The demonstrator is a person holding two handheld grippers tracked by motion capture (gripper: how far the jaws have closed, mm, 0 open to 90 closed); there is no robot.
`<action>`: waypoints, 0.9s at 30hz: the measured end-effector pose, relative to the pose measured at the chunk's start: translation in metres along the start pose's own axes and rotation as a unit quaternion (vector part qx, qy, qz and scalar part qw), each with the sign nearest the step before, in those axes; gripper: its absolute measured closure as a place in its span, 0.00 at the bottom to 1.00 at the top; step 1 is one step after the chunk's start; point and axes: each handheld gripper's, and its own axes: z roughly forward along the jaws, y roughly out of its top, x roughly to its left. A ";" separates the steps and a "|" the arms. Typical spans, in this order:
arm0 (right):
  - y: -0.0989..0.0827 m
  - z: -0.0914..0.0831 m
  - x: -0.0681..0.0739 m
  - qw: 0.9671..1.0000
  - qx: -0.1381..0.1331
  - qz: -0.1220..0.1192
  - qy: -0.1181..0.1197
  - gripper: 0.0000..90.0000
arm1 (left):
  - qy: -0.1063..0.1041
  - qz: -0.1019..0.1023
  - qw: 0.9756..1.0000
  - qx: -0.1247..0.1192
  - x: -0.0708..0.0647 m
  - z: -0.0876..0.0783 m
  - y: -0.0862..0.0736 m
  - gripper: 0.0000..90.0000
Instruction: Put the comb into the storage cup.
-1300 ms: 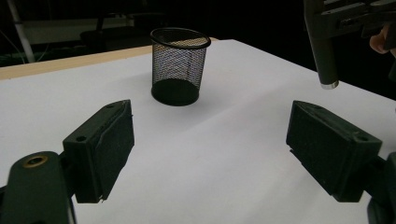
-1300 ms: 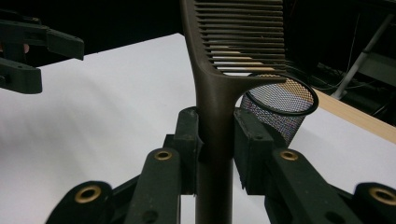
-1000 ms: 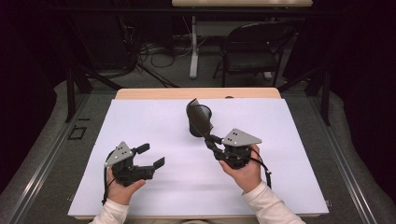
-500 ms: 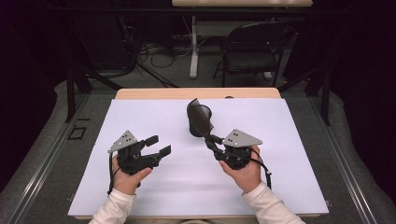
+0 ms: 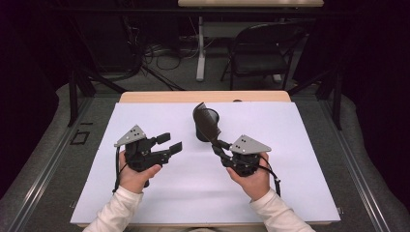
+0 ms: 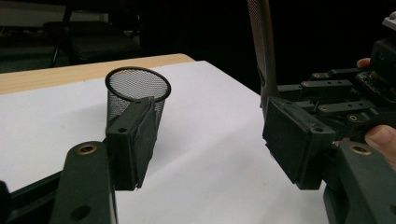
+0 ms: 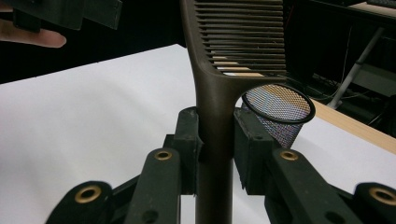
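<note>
Brown comb point(image 7: 233, 51), fine teeth, long upright handle

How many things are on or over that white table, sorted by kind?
Handheld grippers: 2, the left gripper and the right gripper
Combs: 1, the brown comb
Mesh cups: 1, the black mesh cup
Total: 4

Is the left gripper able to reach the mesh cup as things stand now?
Probably yes. The left gripper has open, empty jaws that have just been closing. Bare white table cover lies between it and the mesh cup. The comb, clamped in the right gripper, rises beside the cup, so approach from the left.
</note>
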 end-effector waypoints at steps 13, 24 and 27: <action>0.000 -0.001 0.001 1.000 -0.004 -0.001 -0.001 0.80 | -0.006 -0.003 1.000 0.001 -0.007 0.007 0.013 0.45; 0.000 -0.001 0.002 1.000 -0.004 -0.001 -0.001 0.80 | -0.006 -0.007 1.000 0.011 -0.009 0.008 0.023 0.47; 0.000 -0.001 0.002 1.000 -0.004 -0.001 -0.001 0.81 | -0.008 -0.009 1.000 0.012 -0.010 0.008 0.025 0.47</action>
